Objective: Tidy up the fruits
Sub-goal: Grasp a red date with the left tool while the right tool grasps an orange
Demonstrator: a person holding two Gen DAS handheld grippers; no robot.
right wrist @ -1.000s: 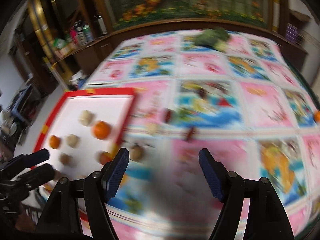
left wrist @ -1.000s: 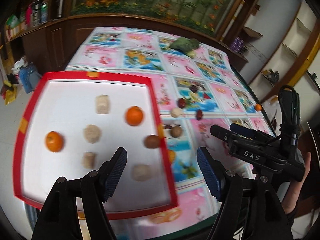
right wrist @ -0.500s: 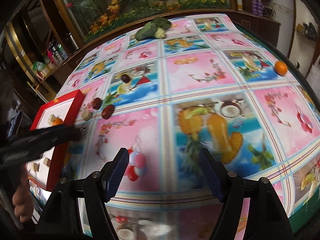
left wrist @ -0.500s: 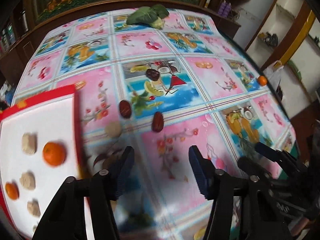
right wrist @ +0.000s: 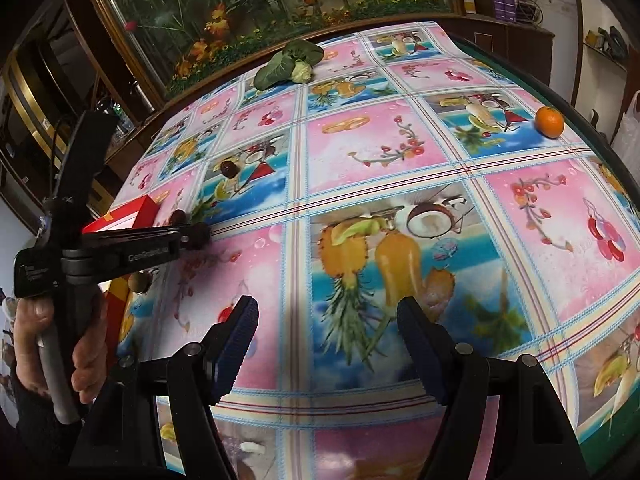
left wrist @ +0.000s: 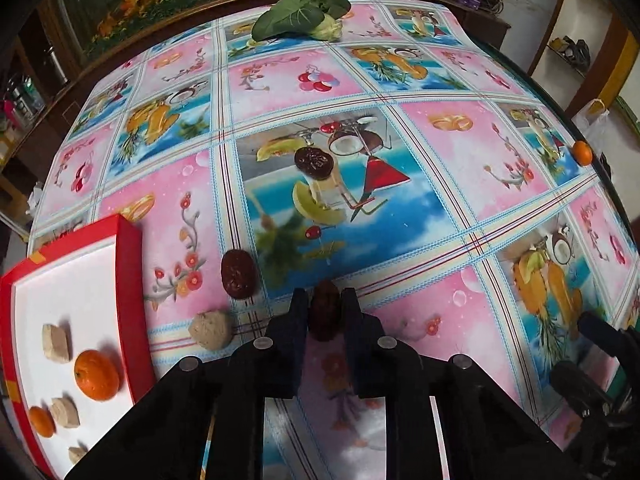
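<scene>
Item: dark red date (left wrist: 326,312), lying on the fruit-print tablecloth (left wrist: 440,160) and clamped between the two fingers of the left gripper (left wrist: 325,308). Second date (left wrist: 238,274) just left of the clamped one; beige lump (left wrist: 212,329) near it, toward the red tray (left wrist: 130,280). Third date (left wrist: 314,161) farther up the cloth. Tray held oranges (left wrist: 97,375) and beige pieces (left wrist: 57,342). Lone orange (right wrist: 549,121) well apart, at the cloth's far right edge. Left gripper lay level, low over the cloth, gripped by a hand (right wrist: 86,360); side lettering partly legible, "Gen…". Right gripper (right wrist: 326,336) hovered with jaws wide apart, nothing between them.
</scene>
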